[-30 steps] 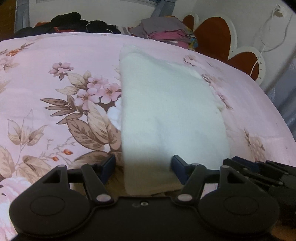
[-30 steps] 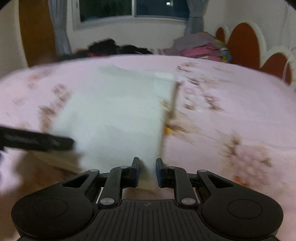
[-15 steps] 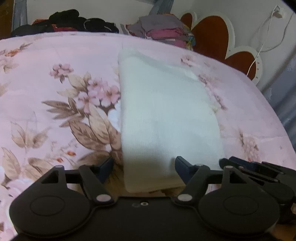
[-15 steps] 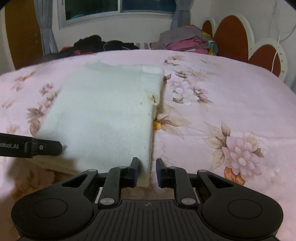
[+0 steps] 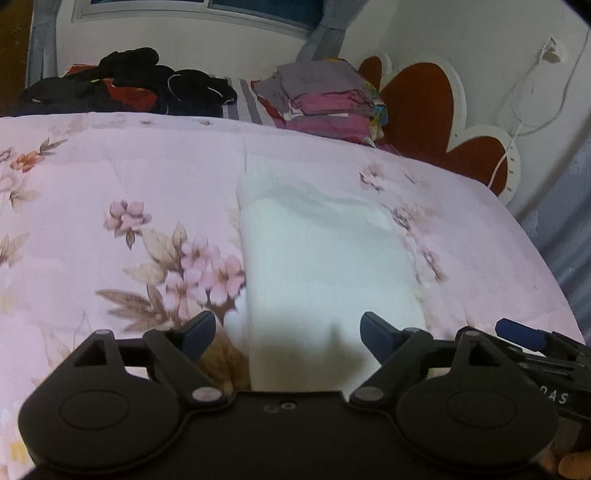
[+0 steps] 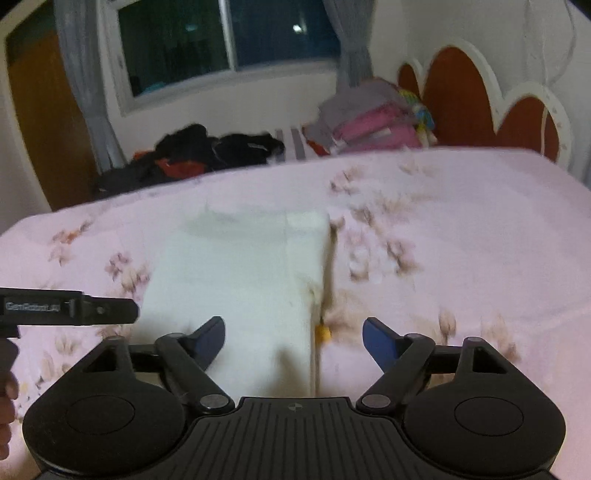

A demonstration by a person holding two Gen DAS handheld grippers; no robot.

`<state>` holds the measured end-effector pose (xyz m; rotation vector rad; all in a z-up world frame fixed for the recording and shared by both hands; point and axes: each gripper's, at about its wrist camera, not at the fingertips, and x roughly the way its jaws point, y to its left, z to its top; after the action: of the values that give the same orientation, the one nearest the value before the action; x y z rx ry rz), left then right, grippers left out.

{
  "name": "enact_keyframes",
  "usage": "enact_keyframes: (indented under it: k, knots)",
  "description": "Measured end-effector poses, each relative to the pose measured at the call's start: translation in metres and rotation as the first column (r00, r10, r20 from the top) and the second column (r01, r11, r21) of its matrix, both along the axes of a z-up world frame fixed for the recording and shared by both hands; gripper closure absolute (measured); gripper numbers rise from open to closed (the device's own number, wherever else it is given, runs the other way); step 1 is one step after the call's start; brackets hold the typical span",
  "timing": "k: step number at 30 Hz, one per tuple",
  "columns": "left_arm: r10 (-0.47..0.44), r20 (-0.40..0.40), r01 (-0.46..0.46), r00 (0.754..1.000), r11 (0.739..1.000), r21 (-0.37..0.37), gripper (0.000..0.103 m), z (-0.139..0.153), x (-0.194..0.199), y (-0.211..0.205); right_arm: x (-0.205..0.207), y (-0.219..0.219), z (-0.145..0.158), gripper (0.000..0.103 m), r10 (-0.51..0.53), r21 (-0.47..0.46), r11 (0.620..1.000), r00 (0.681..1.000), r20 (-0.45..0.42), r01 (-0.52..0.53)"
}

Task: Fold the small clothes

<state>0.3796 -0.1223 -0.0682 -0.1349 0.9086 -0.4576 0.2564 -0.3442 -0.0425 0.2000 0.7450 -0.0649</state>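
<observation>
A white folded cloth [image 5: 321, 266] lies flat on the pink floral bedspread [image 5: 110, 192]; it also shows in the right wrist view [image 6: 236, 280]. My left gripper [image 5: 288, 334] is open and empty, hovering over the cloth's near edge. My right gripper [image 6: 293, 338] is open and empty, above the cloth's near right corner. The right gripper's fingers [image 5: 521, 334] show at the lower right of the left wrist view. The left gripper's body [image 6: 66, 312] shows at the left of the right wrist view.
A pile of dark clothes [image 5: 129, 85] and a stack of folded grey and pink clothes [image 5: 325, 99] sit at the bed's far edge. A red and white headboard [image 5: 443, 110] stands at the right. A window [image 6: 229, 33] with curtains is behind.
My right gripper has opened and let go of the cloth's corner. Both grippers have risen and pulled back a little. The cloth lies folded on the bed.
</observation>
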Motion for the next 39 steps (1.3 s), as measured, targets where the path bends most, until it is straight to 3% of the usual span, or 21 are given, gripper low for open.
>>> enact_keyframes:
  k: [11, 18, 21, 24, 25, 27, 36, 38, 39]
  knots:
    - [0.048, -0.087, -0.049, 0.995, 0.999, -0.003, 0.019, -0.035, 0.046, -0.010, 0.063, -0.036, -0.040, 0.023, 0.006, 0.114, 0.994, 0.998, -0.055, 0.001]
    - [0.051, -0.145, -0.059, 0.988, 0.997, -0.052, 0.015, -0.059, 0.063, -0.014, 0.085, -0.065, -0.071, 0.023, -0.004, 0.253, 0.967, 0.997, -0.074, 0.023]
    - [0.025, -0.137, -0.035, 0.990, 0.997, -0.067, 0.018, -0.063, 0.065, -0.019, 0.089, -0.071, -0.085, 0.023, 0.027, 0.358, 0.934, 0.997, -0.069, 0.000]
    - [-0.009, -0.132, -0.002, 0.991, 0.996, -0.086, 0.030, -0.064, 0.065, -0.023, 0.090, -0.074, -0.093, 0.023, 0.029, 0.401, 0.916, 0.999, -0.033, -0.013]
    - [-0.022, -0.133, 0.009, 0.991, 0.995, -0.100, 0.040, -0.064, 0.065, -0.024, 0.091, -0.074, -0.093, 0.023, 0.029, 0.412, 0.911, 0.999, -0.023, -0.017]
    - [-0.022, -0.143, 0.006, 0.989, 0.994, -0.111, 0.042, -0.064, 0.066, -0.026, 0.094, -0.074, -0.095, 0.045, 0.047, 0.450, 0.892, 0.999, -0.016, -0.034]
    - [-0.017, -0.142, 0.001, 0.990, 0.994, -0.113, 0.055, -0.063, 0.068, -0.030, 0.099, -0.071, -0.098, 0.051, 0.027, 0.485, 0.874, 1.000, -0.010, -0.019]
    - [-0.011, -0.130, -0.002, 0.991, 0.994, -0.106, 0.062, -0.059, 0.066, -0.032, 0.101, -0.068, -0.097, 0.065, 0.029, 0.499, 0.867, 0.999, -0.023, -0.013]
    - [-0.012, -0.122, -0.001, 0.993, 0.995, -0.103, 0.063, -0.057, 0.064, -0.031, 0.100, -0.068, -0.095, 0.067, 0.025, 0.509, 0.861, 0.999, -0.023, -0.010]
